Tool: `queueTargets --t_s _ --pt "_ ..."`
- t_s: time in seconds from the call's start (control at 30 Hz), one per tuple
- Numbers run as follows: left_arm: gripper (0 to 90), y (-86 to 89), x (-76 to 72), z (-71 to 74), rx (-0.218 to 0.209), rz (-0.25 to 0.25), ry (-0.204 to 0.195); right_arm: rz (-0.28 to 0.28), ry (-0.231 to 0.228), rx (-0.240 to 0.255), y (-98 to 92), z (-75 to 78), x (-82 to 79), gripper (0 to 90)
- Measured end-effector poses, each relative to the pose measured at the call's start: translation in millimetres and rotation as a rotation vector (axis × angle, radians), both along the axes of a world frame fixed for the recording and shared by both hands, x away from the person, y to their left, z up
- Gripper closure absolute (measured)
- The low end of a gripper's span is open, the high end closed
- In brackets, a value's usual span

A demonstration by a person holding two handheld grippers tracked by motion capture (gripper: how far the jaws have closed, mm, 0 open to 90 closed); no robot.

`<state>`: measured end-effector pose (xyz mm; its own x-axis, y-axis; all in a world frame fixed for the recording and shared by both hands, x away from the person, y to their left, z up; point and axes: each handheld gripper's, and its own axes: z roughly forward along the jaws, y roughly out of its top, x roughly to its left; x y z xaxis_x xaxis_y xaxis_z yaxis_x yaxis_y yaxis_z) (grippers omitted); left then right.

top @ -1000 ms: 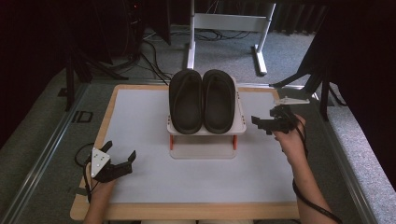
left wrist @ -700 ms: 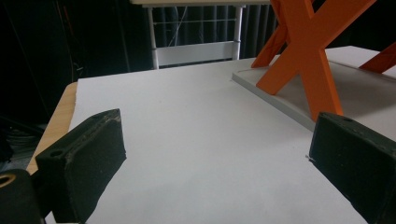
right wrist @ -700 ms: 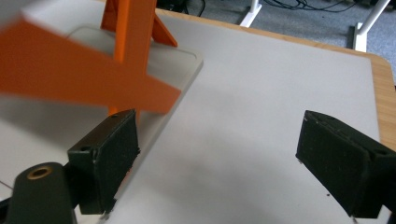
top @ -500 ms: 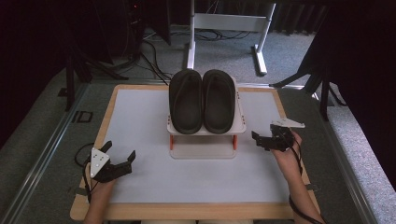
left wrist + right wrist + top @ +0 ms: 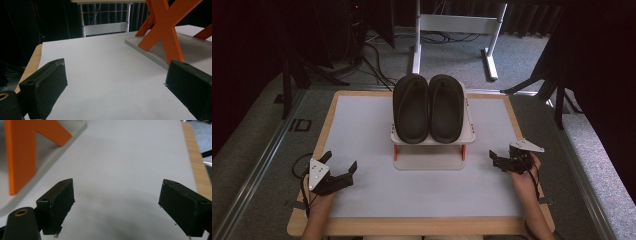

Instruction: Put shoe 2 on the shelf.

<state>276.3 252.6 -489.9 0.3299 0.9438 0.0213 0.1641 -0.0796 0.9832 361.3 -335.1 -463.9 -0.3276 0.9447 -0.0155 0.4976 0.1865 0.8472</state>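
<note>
Plainly, each claw, left (image 5: 341, 171) and right (image 5: 498, 159), gapes wide, empty.

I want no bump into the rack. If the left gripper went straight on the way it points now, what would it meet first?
Probably nothing close: the left gripper, fingers apart, points across bare white table. The rack's grey base and orange leg lie to the right of that line, though depth is unclear.

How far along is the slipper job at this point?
Looks essentially finished: both dark slippers lie side by side on top of the small white rack with orange legs. Nothing is in hand: the left gripper and the right gripper are open and empty, low over the white table, each apart from the rack. Judging by this, little or nothing seems left beyond parking the grippers.
</note>
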Motion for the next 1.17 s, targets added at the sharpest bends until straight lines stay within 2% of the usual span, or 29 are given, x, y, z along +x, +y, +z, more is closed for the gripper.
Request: queueTargets --t_s 0.13,0.3,0.57,0.73,0.97,1.17 --pt "3.1 0.2 0.2 0.1 -0.001 -0.001 0.002 -0.01 -0.009 0.013 -5.9 -2.7 -5.1 12.3" --pt "3.1 0.2 0.0 0.0 -0.003 0.0 -0.001 -0.032 -0.03 -0.005 -15.7 -6.9 -21.2 12.3" --pt "3.1 0.1 -0.2 -0.1 -0.001 -0.001 -0.002 -0.044 -0.075 -0.027 -24.6 -11.3 -35.7 12.3" --pt "3.1 0.1 -0.1 -0.1 -0.001 -0.001 -0.002 -0.043 -0.08 -0.025 -25.6 -12.9 -36.7 12.3" --pt "3.1 0.1 -0.7 -0.2 -0.004 -0.001 -0.008 -0.054 -0.058 0.001 -28.4 -13.9 -34.4 12.7" --pt "3.1 0.3 -0.6 -0.2 -0.006 -0.002 -0.008 -0.052 -0.067 0.003 -28.5 -13.9 -35.4 13.1"
